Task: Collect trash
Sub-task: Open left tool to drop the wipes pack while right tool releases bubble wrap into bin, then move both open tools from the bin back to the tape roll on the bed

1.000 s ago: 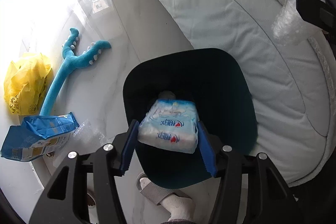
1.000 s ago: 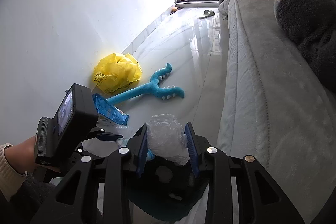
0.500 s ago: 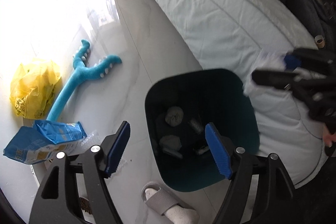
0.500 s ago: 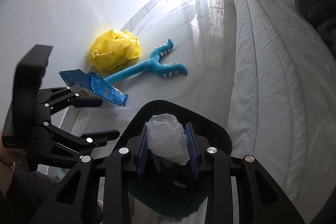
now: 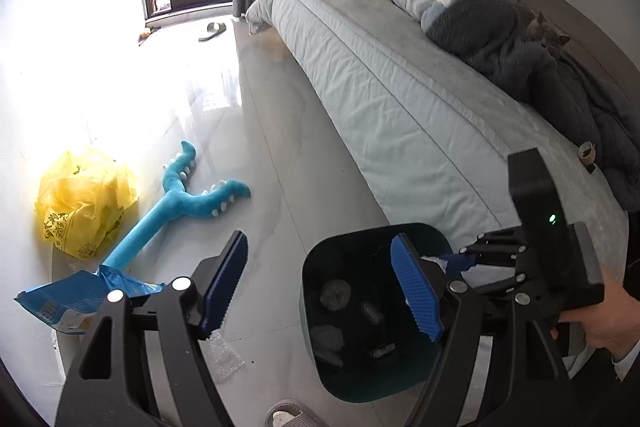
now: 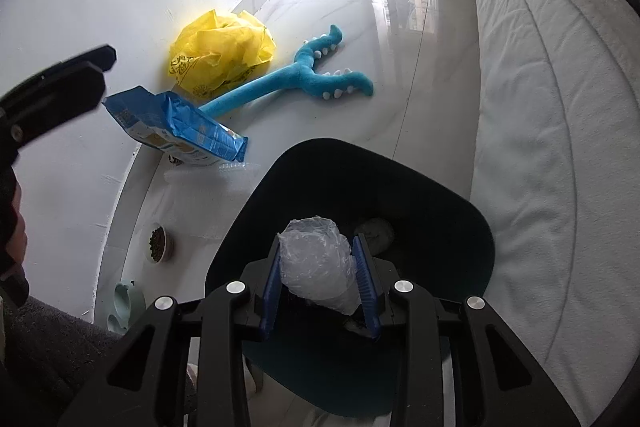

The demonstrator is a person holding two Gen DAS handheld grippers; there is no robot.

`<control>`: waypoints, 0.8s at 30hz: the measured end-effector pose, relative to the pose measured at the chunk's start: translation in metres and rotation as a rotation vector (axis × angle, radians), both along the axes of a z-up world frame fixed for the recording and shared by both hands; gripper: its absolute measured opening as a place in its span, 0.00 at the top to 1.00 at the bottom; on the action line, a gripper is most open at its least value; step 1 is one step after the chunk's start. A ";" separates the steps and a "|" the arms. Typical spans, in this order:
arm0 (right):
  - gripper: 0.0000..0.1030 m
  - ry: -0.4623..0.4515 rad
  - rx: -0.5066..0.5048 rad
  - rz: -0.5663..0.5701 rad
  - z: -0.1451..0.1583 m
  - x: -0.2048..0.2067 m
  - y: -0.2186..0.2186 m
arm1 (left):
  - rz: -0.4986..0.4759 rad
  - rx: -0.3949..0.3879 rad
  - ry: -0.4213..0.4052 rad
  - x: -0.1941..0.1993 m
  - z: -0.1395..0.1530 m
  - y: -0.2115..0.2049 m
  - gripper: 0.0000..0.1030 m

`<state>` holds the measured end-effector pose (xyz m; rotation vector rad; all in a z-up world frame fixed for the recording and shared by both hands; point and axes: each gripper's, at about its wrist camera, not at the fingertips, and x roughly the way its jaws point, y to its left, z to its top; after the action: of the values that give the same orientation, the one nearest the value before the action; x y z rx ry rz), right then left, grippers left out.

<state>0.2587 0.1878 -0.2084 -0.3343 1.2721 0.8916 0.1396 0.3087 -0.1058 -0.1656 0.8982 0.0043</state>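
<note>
Hanging over the dark bin (image 6: 460, 227), the right gripper (image 6: 318, 285) pinches a crumpled plastic wad (image 6: 316, 259); the empty left gripper (image 5: 320, 287) gapes. Released, the clingy film probably sticks to a pad.

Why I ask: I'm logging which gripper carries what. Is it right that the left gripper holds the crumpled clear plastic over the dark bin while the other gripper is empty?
Not quite: the sides are swapped. The right wrist view shows the right gripper shut on the crumpled clear plastic over the dark bin. The left wrist view shows the left gripper open and empty.
</note>
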 end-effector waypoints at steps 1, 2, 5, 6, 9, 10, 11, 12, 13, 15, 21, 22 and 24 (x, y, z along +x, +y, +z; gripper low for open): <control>0.66 0.004 -0.009 0.004 -0.003 -0.001 0.002 | 0.007 -0.002 -0.016 -0.001 0.004 0.001 0.26; 0.66 0.008 -0.016 0.007 -0.006 -0.002 0.003 | 0.011 -0.003 -0.027 -0.001 0.007 0.002 0.27; 0.66 0.051 -0.016 0.004 -0.013 -0.004 0.006 | 0.028 -0.006 -0.061 -0.002 0.016 0.004 0.30; 0.66 0.065 -0.012 0.002 -0.015 -0.005 0.008 | 0.030 -0.009 -0.068 -0.002 0.018 0.004 0.31; 0.65 0.074 -0.027 0.021 -0.019 -0.012 0.012 | 0.040 -0.015 -0.092 -0.001 0.025 0.004 0.34; 0.65 0.074 -0.034 0.027 -0.021 -0.014 0.013 | 0.043 -0.018 -0.098 0.000 0.028 0.003 0.35; 0.65 0.077 -0.038 0.029 -0.022 -0.015 0.013 | 0.043 -0.020 -0.104 0.000 0.030 0.004 0.37; 0.64 0.081 -0.039 0.028 -0.024 -0.016 0.012 | 0.045 -0.020 -0.112 0.000 0.032 0.003 0.37; 0.60 0.088 -0.042 0.028 -0.025 -0.017 0.012 | 0.046 -0.019 -0.118 -0.001 0.034 0.002 0.37; 0.51 0.092 -0.043 0.031 -0.024 -0.019 0.011 | 0.044 -0.014 -0.133 0.000 0.039 0.000 0.37; 0.43 0.068 -0.012 0.016 -0.008 -0.017 0.004 | 0.029 -0.010 -0.166 0.002 0.050 -0.015 0.38; 0.42 0.063 -0.003 0.009 -0.004 -0.015 0.001 | 0.026 -0.010 -0.171 0.002 0.052 -0.017 0.38; 0.40 0.053 0.016 -0.005 0.004 -0.013 -0.005 | 0.021 -0.008 -0.185 0.004 0.057 -0.023 0.38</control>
<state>0.2462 0.1830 -0.2043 -0.2962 1.3133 0.9113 0.1438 0.2853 -0.0492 -0.1801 0.7120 0.0043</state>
